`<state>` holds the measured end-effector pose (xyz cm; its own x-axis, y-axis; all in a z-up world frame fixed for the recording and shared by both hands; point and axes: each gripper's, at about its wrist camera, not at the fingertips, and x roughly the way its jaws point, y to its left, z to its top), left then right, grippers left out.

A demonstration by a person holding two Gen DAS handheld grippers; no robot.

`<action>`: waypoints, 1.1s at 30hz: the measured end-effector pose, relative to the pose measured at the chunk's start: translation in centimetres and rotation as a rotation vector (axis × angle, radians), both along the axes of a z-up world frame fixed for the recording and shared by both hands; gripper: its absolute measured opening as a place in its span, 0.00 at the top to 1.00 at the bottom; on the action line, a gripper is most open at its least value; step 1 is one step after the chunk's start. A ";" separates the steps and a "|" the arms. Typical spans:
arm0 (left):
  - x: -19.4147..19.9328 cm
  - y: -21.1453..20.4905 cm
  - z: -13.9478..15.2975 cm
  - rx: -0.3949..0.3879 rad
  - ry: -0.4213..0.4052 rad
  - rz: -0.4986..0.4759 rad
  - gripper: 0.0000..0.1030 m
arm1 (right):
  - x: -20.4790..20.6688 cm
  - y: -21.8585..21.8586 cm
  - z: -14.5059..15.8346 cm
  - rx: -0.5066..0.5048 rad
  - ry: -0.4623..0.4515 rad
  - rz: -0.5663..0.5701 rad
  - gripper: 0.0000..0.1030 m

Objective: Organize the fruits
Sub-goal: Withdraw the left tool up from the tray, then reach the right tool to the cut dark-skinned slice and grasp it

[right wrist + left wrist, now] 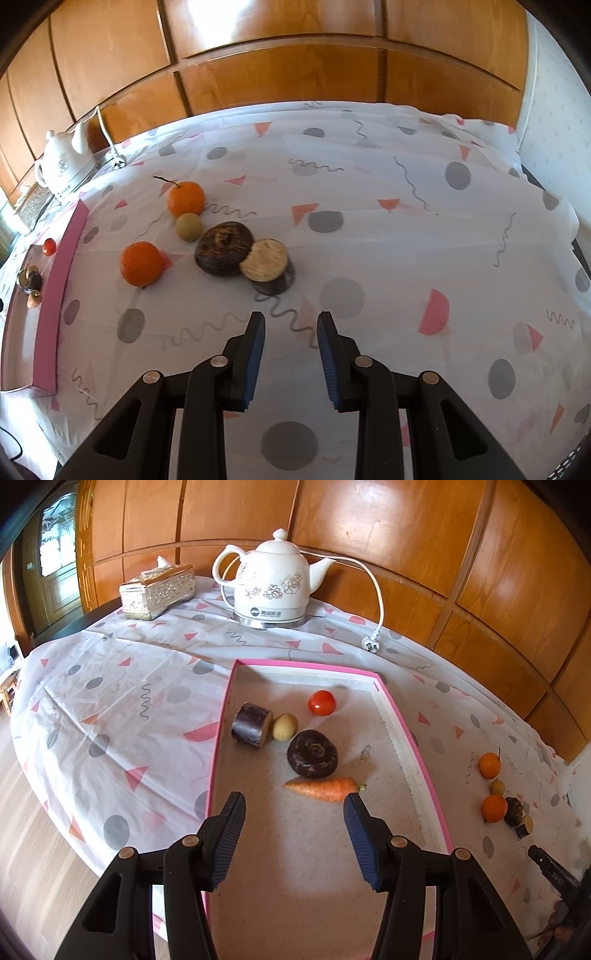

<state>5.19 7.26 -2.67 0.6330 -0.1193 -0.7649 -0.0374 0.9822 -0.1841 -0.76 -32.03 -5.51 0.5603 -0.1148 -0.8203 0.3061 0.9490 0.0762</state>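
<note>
The left gripper point(295, 797) is hanging tilted down over the near end of the pink-rimmed tray point(413, 738), its fingers parted with nothing between them. Just beyond its tips a carrot point(321, 788) is lying in the tray, and behind it are sitting a dark round fruit point(312, 753), a small yellowish fruit point(284, 726) touching a cut dark cylinder point(251, 723), and a red tomato point(322, 702) farther back. The right gripper point(291, 317) is angling down over the patterned tablecloth point(369, 184), released and holding nothing. Ahead of it, outside the tray, are waiting two oranges point(142, 264), a small tan fruit point(189, 227), a dark disc-shaped fruit point(223, 253) and a cut stump piece point(267, 264).
</note>
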 end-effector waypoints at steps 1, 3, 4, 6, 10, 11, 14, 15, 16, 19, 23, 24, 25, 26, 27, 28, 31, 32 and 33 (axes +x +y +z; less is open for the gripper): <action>-0.2 0.2 0.0 -0.003 0.000 0.005 0.45 | 0.1 0.2 0.1 0.000 -0.001 0.006 0.72; -0.5 0.4 -0.1 -0.009 0.002 0.012 0.45 | 0.4 0.6 0.2 -0.001 -0.003 0.020 0.72; -0.6 0.6 -0.2 -0.012 0.003 0.017 0.45 | 0.4 0.7 0.2 -0.001 -0.004 0.024 0.72; -0.9 0.8 -0.1 -0.019 0.005 0.025 0.45 | 0.7 1.0 0.3 0.001 -0.005 0.035 0.72; -1.4 1.3 0.1 -0.029 0.001 0.038 0.44 | 1.3 1.3 0.3 -0.008 -0.006 0.048 0.72; -1.5 1.4 0.1 -0.030 -0.002 0.041 0.43 | 1.5 1.3 0.4 -0.010 -0.005 0.052 0.72; -2.0 1.8 0.3 -0.033 -0.007 0.053 0.43 | 2.1 1.4 0.2 -0.020 0.006 0.063 0.72; -2.1 2.0 0.3 -0.035 -0.008 0.058 0.43 | 2.4 1.3 0.1 -0.024 0.009 0.064 0.72; -2.3 2.2 0.4 -0.039 -0.009 0.065 0.43 | 2.6 1.2 0.0 -0.028 0.013 0.066 0.72; -2.7 2.8 0.5 -0.047 -0.014 0.086 0.43 | 3.3 1.2 -0.1 -0.037 0.020 0.069 0.71; -3.2 3.2 0.4 -0.056 -0.005 0.095 0.43 | 4.1 1.1 -0.4 -0.063 0.032 0.077 0.66; -3.3 3.2 0.4 -0.057 -0.002 0.096 0.43 | 4.3 1.0 -0.4 -0.069 0.033 0.079 0.66; -3.4 3.3 0.3 -0.057 -0.001 0.097 0.43 | 4.4 0.9 -0.4 -0.074 0.035 0.081 0.66; -3.6 3.3 0.2 -0.059 0.003 0.098 0.43 | 4.6 0.8 -0.5 -0.077 0.038 0.082 0.66; -3.7 3.3 0.2 -0.060 0.005 0.101 0.43 | 4.8 0.7 -0.6 -0.075 0.043 0.083 0.66; -3.8 3.4 0.1 -0.063 0.007 0.108 0.43 | 4.9 0.6 -0.7 -0.074 0.047 0.084 0.66; -4.0 3.7 0.1 -0.068 0.006 0.129 0.42 | 5.3 0.6 -1.0 -0.084 0.053 0.089 0.66; -4.1 3.9 0.1 -0.071 0.006 0.137 0.42 | 5.5 0.6 -1.0 -0.089 0.054 0.091 0.66; -4.2 4.0 0.1 -0.069 0.006 0.147 0.41 | 5.6 0.6 -1.1 -0.091 0.055 0.094 0.66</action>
